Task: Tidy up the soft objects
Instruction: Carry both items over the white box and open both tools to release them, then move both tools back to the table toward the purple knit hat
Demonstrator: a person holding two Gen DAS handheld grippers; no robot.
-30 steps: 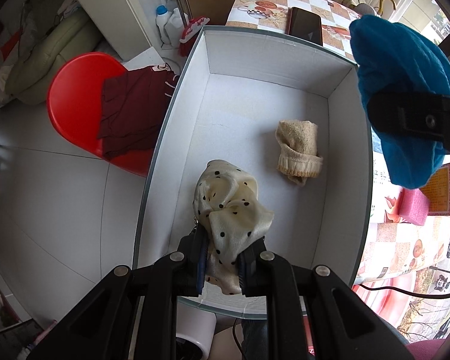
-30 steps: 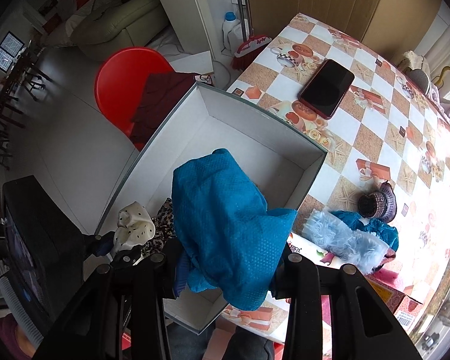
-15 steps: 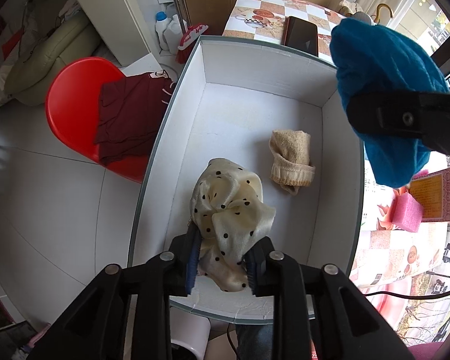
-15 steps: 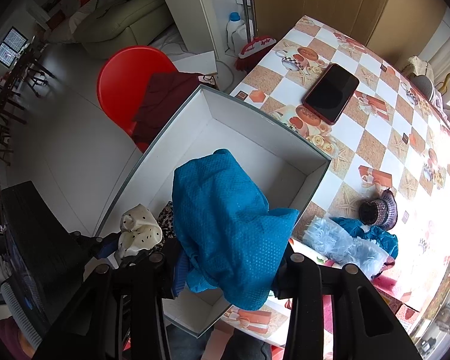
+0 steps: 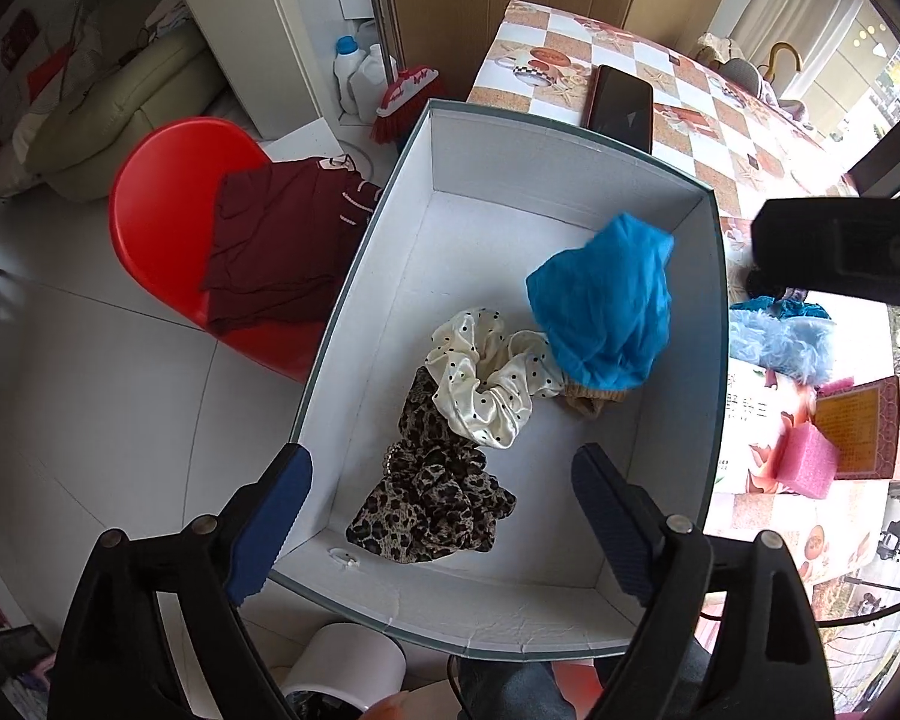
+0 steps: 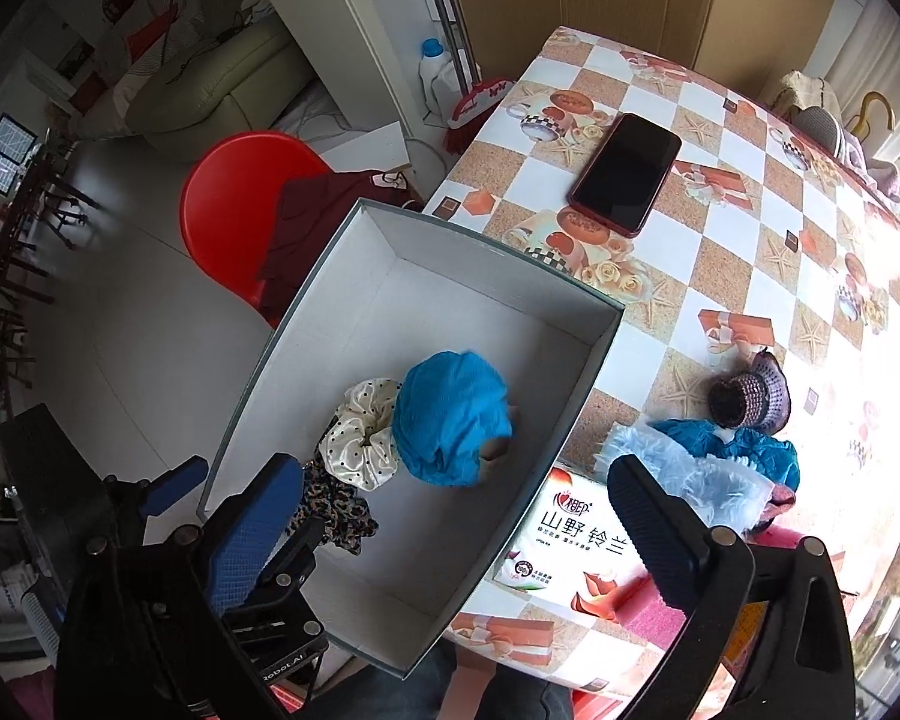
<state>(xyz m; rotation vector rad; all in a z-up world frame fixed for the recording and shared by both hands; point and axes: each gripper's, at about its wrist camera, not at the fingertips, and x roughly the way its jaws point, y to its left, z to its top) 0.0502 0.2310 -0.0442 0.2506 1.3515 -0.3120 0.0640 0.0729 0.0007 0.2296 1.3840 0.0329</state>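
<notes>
Left wrist: satiny dotted scrunchie point(image 5: 486, 387) touches crumpled blue cloth point(image 5: 606, 315)

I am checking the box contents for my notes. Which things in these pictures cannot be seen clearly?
- Beige knit item: left wrist view, mostly covered by the blue cloth; its shape is unclear.
- Leopard scrunchie: right wrist view, partly behind the left gripper's fingers.
- Dark blue cloth: right wrist view, partly under the light blue fluffy item.

Bright daylight, right-side glare, fisheye warping
</notes>
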